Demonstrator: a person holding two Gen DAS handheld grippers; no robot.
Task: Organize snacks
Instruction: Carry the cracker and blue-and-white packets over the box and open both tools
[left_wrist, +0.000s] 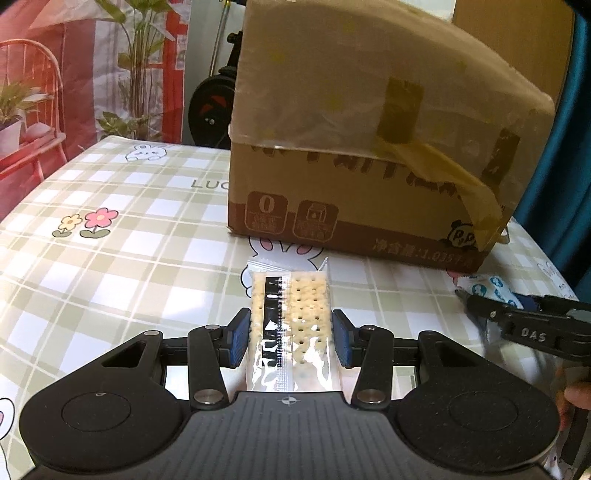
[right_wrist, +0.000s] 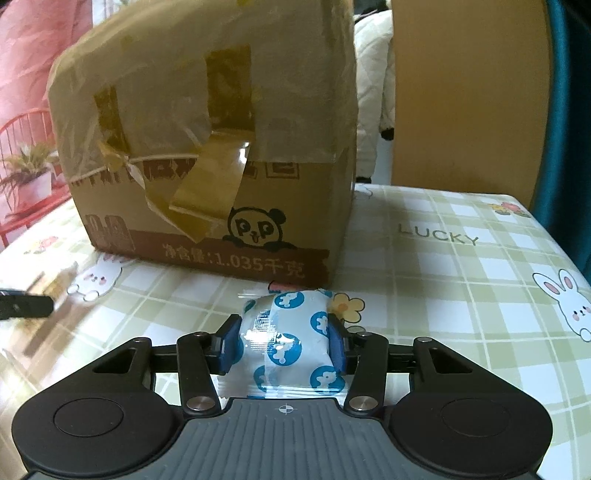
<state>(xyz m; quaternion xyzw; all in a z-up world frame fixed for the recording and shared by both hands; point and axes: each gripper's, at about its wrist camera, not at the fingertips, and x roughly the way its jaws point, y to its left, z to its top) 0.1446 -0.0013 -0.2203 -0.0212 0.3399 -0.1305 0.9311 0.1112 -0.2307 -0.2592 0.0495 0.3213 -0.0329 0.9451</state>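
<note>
A: A checked cloth with rabbits and flowers covers the table (left_wrist: 110, 229), and a taped cardboard box (left_wrist: 369, 155) stands at the back of it.

B: And the snacks?

A: The left gripper (left_wrist: 290, 338) has a clear cracker packet (left_wrist: 291, 317) between its blue pads, lengthwise, its far end just short of the box. The left pad touches the packet; on the right there may be a sliver of gap, so I cannot tell whether it is truly clamped.

B: The other?

A: The right gripper (right_wrist: 282, 341) is clamped on a blue-and-white wrapped snack (right_wrist: 291, 339), both pads pressing its sides in.

B: How will they handle?

A: Both look light. The crackers seem brittle and the film slippery, so gentle pressure on the long edges. The wrapped one looks soft; mid-body suits it.
</note>
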